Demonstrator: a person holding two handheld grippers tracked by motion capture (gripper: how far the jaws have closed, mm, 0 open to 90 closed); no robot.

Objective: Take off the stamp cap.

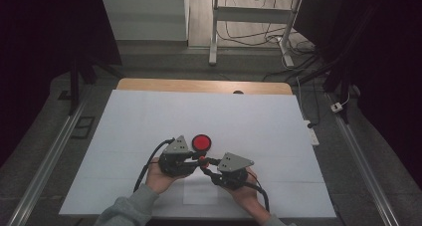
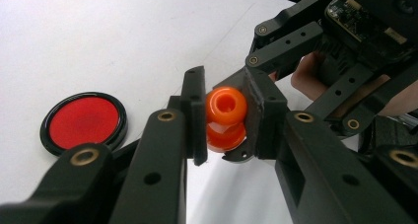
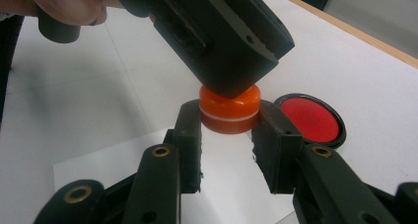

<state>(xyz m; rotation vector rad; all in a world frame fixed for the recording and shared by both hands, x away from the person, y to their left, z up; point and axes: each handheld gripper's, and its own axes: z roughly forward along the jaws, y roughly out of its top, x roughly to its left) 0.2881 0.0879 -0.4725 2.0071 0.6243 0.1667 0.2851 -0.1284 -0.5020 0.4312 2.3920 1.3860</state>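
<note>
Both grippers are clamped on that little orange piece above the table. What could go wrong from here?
1. The left gripper and right gripper both pinch the small orange piece on rounded sides; a twist or pull might pop it out.
2. If dropped, it could roll across the white sheet.
3. The red disc lies close by and could get knocked.

A small orange plastic piece (image 2: 226, 118) is held just above the white worktop (image 1: 149, 121), near its front middle. It is made up of two stacked rounded parts divided by a pale seam, and a round hole is seen in the end turned toward the left gripper view. It is clamped between the jaws of the left gripper (image 2: 226, 116) and also gripped by the jaws of the right gripper (image 3: 229, 119).
</note>
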